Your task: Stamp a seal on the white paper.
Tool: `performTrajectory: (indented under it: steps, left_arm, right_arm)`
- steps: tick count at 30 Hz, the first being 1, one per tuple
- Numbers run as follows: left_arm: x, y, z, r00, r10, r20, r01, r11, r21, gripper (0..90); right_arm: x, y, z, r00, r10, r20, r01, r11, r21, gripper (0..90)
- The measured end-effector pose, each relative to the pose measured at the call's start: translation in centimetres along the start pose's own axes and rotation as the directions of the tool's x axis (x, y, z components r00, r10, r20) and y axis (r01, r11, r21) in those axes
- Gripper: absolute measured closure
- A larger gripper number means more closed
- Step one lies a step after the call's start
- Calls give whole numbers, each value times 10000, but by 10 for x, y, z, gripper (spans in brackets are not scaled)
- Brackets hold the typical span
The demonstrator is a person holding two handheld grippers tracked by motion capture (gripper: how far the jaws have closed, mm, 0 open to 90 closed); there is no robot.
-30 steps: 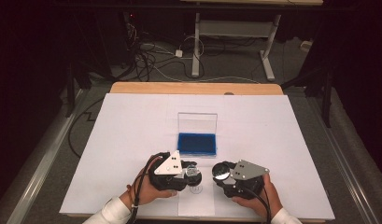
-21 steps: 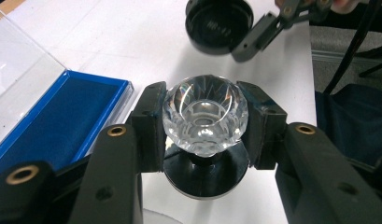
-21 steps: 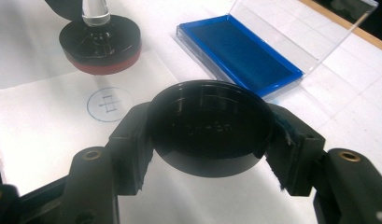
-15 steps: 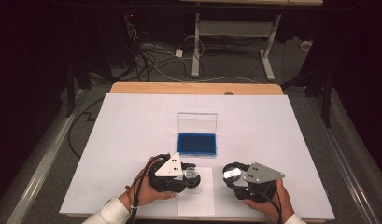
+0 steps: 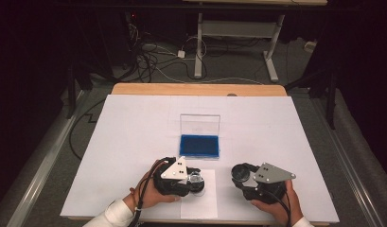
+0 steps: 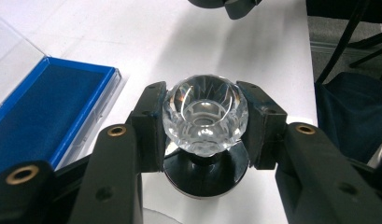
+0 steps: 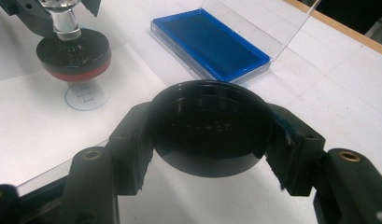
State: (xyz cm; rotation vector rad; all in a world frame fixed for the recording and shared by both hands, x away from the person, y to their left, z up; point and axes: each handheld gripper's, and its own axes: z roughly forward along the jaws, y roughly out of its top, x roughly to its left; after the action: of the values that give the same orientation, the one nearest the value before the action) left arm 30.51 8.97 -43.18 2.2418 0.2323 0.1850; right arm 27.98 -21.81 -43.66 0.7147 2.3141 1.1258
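Left gripper [image 6: 205, 123] clamps the faceted crystal knob of the stamp [image 6: 205, 119], jaws tight on both sides; its black base with red underside hangs just above the paper sheet [image 7: 34, 126], beside a printed circle [image 7: 86, 97]. Right gripper [image 7: 209, 128] grasps the black cap [image 7: 209, 123], well apart from the stamp — uncapping looks done. Likely left: inking at the open blue ink pad case [image 5: 199, 145], then stamping — 2 steps.
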Motion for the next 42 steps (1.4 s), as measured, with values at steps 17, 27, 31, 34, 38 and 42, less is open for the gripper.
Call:
performTrajectory:
  steps: [17,27,31,34,38,42]
  left_arm:
    - [-4,1,4,9996,85,260,-87,10000,42,543]
    - [-6,0,9,9994,92,331,-98,9998,189,544]
    - [-5,-2,12,9993,98,368,-110,9994,330,544]
    - [-5,-4,15,9995,104,294,-117,9991,413,544]
    - [-4,-5,16,9993,60,365,-75,9990,431,543]
    - [-4,-5,19,9991,140,389,-161,9984,547,544]
  right_arm:
    - [2,0,5,9999,-41,-141,43,9999,166,384]
    - [2,0,8,9998,-60,-195,65,9997,232,384]
    - [2,0,8,9998,-55,-216,61,9997,248,384]
    - [2,0,9,9997,-69,-240,75,9997,250,384]
    - [3,1,10,9996,-88,-280,95,9996,270,384]
    - [2,1,10,9995,-95,-287,103,9996,266,384]
